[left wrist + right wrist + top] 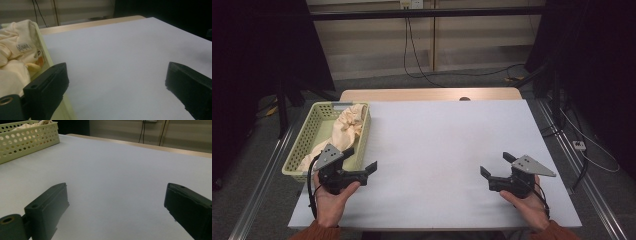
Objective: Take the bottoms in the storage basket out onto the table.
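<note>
Fingers of both grippers are spread wide and hold nothing: the left gripper (pixel 360 164) at lower left, just beside the basket (pixel 301 145), the right gripper (pixel 496 166) at lower right. Judging by this, nothing has begun; next likely calls for reaching the cream cloth (pixel 346 125) in the basket. The cloth's lower folds are hidden.

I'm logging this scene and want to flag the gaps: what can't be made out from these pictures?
- Label print on the cream cloth: left gripper view, too small and blurred to read.
- Basket bottom: high view, covered by the cloth.
- Basket's near end: high view, hidden behind the left tongs.
- Basket's left part: right gripper view, cut by the frame edge.
- Small dark spot at the table's far edge: high view, too small to identify.
</note>
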`<state>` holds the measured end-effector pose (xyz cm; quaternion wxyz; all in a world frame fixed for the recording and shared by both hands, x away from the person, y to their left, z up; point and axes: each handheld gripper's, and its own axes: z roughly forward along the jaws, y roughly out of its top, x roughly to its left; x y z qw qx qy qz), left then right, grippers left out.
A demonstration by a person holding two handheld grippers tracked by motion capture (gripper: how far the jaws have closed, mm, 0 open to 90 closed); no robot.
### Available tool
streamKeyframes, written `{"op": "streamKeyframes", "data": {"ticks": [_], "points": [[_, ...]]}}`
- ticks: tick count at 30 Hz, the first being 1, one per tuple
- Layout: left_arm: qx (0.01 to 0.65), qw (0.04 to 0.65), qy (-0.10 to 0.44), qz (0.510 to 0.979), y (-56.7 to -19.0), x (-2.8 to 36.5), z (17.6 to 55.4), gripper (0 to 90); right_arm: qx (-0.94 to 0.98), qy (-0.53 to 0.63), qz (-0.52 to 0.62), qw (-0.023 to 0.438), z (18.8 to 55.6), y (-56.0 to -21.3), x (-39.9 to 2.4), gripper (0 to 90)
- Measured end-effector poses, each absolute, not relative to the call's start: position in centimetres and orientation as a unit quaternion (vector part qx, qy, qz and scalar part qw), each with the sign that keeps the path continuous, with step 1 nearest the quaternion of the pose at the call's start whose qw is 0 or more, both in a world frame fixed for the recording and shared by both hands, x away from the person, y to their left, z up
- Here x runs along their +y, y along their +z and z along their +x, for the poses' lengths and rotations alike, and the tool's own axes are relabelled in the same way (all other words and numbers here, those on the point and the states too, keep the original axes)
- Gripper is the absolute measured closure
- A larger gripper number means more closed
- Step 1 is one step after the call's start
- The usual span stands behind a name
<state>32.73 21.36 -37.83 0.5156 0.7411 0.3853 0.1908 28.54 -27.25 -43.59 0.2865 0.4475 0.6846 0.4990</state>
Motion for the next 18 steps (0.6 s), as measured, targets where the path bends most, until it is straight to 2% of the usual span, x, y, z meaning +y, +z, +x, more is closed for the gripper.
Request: {"op": "streamKeyframes", "data": {"ticks": [18], "points": [[0.378,0.496,0.236,0.745,-35.2,22.6,34.1,5.1,0.682,0.503,0.444,0.291,28.6,-43.4,-27.1,5.8]]}}
